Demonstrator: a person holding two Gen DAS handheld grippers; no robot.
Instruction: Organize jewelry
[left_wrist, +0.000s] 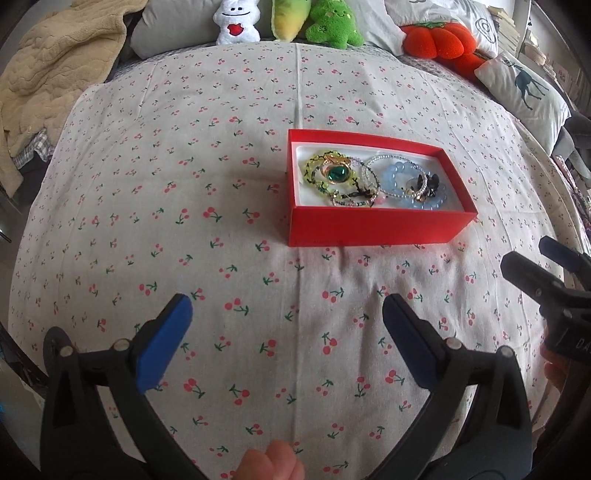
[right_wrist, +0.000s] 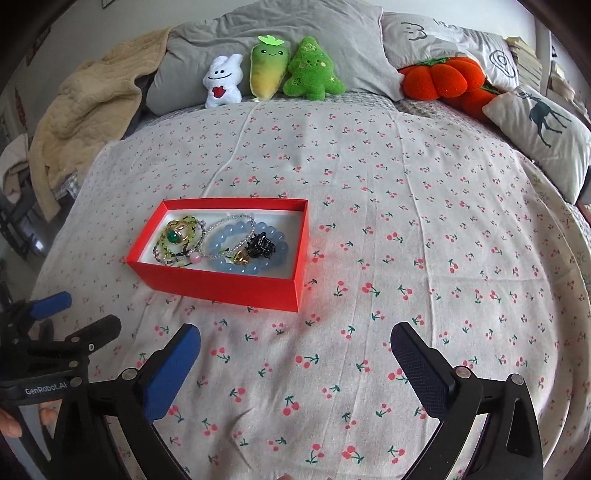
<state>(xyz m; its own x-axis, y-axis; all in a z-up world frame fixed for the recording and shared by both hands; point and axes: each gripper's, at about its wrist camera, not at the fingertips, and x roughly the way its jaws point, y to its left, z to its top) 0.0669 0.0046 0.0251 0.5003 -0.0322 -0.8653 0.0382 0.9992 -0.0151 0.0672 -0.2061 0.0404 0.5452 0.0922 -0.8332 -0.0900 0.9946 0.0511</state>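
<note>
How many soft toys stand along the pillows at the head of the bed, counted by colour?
White: 1, the white bunny plush
Yellow-green: 1, the radish plush
Green: 1, the green tree plush
Orange: 2, the front pumpkin plush and the pumpkin plush behind it, partly hidden
Total: 5

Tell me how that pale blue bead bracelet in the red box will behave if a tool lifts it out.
The blue bracelet is strung beads, so it would probably sag and dangle rather than hold its ring shape. Its round, glossy beads may slip between flat pads. A black clip and a thin silver bracelet lie across it, so they will likely drag along.
</note>
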